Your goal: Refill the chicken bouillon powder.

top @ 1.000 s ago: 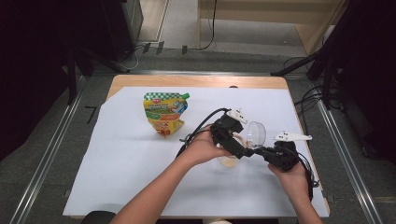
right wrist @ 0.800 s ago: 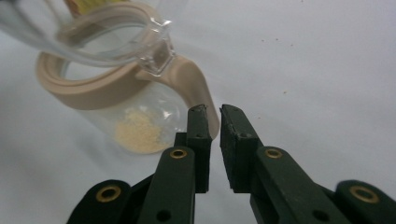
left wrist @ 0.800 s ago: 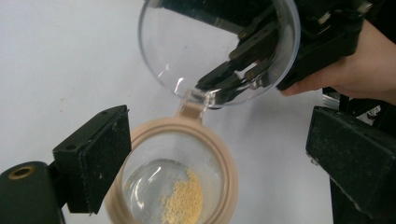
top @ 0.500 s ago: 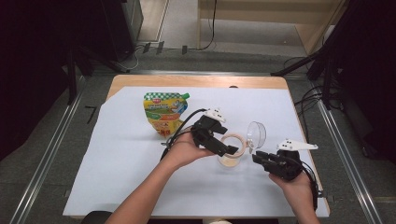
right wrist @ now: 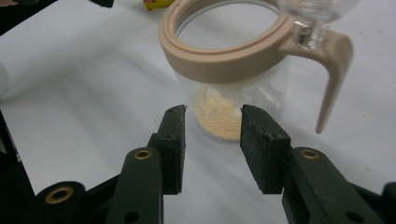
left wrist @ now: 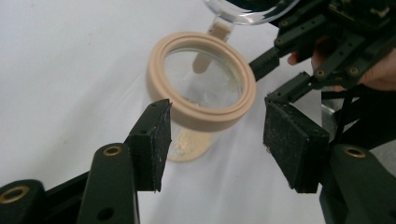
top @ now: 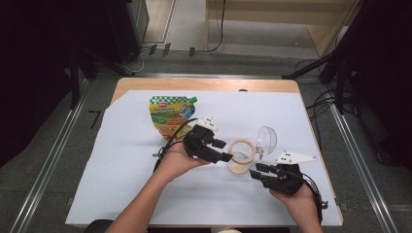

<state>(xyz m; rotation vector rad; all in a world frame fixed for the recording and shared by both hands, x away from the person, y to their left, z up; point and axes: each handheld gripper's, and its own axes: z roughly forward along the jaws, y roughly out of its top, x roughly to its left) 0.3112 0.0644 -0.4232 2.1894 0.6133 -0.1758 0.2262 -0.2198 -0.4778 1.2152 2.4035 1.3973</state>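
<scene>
At mid-table on the white sheet (top: pixel 121 184), I bring my left gripper (left wrist: pixel 215 140) in on the clear jar with a beige rim ring (top: pixel 241 155), jaws just narrowing yet off the rim, its hinged clear lid (top: pixel 266 139) flipped up. My right gripper (right wrist: pixel 212 140), jaws just widening, stands released before the jar. Light, rigid and slick, I judge: best gripped across the ring.

Clear jar (top: pixel 238 163) upright on the white-covered worktop (top: pixel 121 184), right of middle, nearer the right edge than the left. Beige ring collar round the mouth, beige handle at one side. Clear domed lid (top: pixel 266 140) flipped open, hinged back. Thin layer of tan powder (right wrist: pixel 219 116) on the bottom.
</scene>
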